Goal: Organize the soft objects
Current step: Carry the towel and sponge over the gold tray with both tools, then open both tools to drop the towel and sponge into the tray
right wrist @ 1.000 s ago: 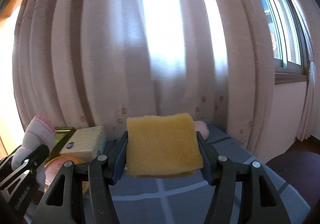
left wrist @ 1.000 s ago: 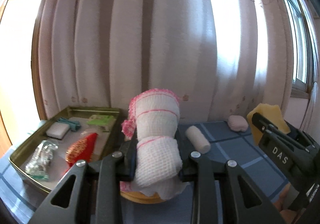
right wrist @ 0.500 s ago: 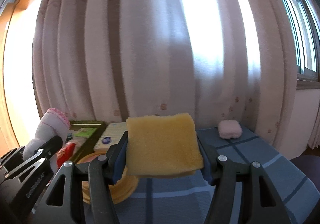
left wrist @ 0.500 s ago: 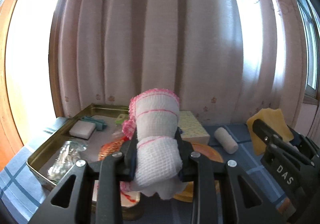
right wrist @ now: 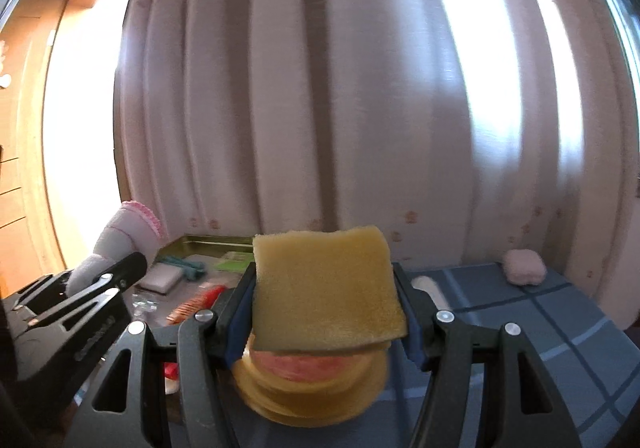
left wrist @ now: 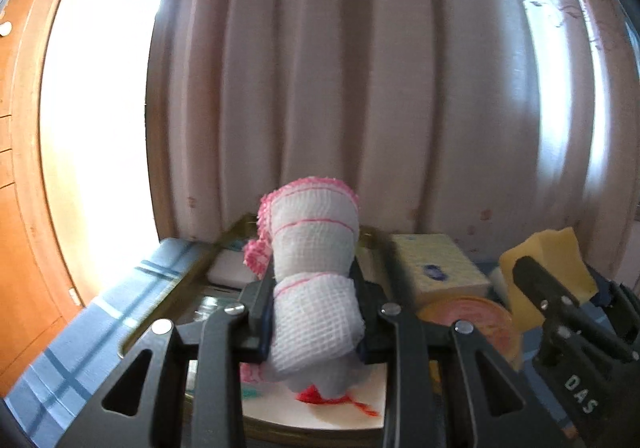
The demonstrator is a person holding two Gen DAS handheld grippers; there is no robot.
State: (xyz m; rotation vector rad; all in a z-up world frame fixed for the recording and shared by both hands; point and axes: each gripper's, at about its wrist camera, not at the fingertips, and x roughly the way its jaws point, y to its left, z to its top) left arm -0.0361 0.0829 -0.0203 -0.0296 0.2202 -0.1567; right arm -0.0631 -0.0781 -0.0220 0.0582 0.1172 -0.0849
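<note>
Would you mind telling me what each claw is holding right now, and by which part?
The left claw grips the rolled white mesh cloth around its lower half; the right claw pinches the yellow sponge by its two side edges.

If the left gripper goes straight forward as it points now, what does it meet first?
Probably the far rim of the metal tray, then the curtain. The left gripper holds the rolled cloth above the tray; depth is unclear.

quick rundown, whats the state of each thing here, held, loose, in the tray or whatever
left gripper: shut on the rolled cloth
rolled cloth: held upright above the tray
right gripper: shut on the yellow sponge
yellow sponge: held, above the round dish
tray: open, holds small items
pink pad: loose on the tablecloth
</note>
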